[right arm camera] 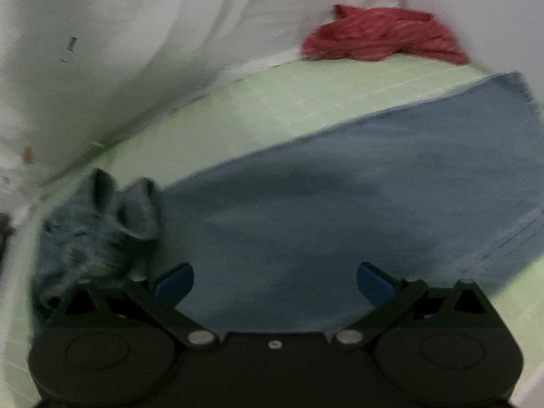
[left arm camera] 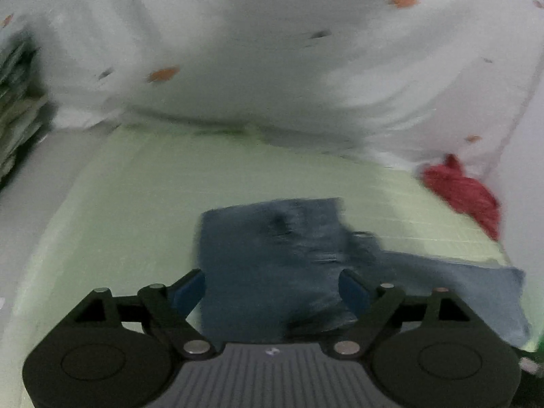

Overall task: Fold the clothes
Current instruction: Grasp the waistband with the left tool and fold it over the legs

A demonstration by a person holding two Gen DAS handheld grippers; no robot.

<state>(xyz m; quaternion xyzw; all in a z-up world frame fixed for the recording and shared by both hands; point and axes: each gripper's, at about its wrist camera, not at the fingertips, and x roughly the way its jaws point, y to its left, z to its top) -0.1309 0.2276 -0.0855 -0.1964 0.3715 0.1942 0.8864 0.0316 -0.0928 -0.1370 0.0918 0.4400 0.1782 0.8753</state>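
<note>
with both sets of jaws spread wide and gripping nothing, the left gripper [left arm camera: 272,289] hangs over the bunched waist end of the jeans [left arm camera: 278,258], denim showing between its blue pads, apparently untouched. right gripper [right arm camera: 275,282] hovers above the flat leg, whose long axis runs from that crumpled end out toward the far right. jeans lie on the green mat [left arm camera: 136,187]; beyond, a red garment [right arm camera: 380,37] waits against the white sheet [left arm camera: 272,51].
</note>
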